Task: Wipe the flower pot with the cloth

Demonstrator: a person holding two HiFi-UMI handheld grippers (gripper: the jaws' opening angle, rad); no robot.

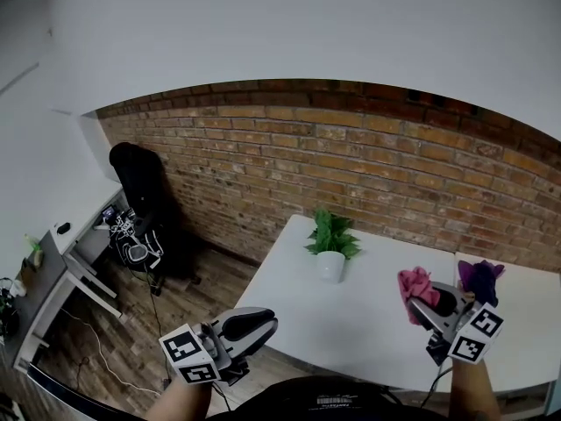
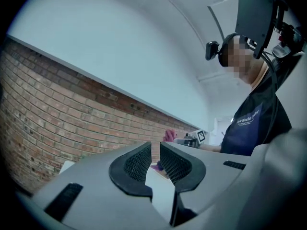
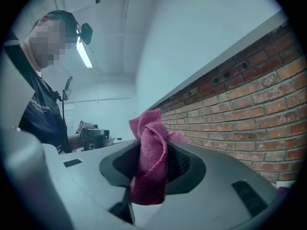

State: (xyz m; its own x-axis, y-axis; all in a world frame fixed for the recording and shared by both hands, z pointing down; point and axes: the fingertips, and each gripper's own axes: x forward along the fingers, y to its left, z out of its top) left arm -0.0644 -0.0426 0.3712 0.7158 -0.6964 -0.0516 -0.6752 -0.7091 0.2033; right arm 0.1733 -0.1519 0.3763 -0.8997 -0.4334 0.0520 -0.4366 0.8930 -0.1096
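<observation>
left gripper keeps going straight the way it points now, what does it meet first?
Probably the pink cloth held in the right gripper: the left gripper points level across the white table's near corner toward it. Depth is unclear, so it may pass just beside.

White flower pot [image 1: 330, 267] upright on table [image 1: 368, 323]; pink cloth [image 3: 152, 128] bunched, clamped in right gripper [image 3: 153, 159].

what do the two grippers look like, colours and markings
Both the left gripper and right gripper have smooth light grey shells, with black ribbed pads lining the jaws. Each carries a white cube with black square markers at its rear. A thin black cable hangs below the right one.
</observation>
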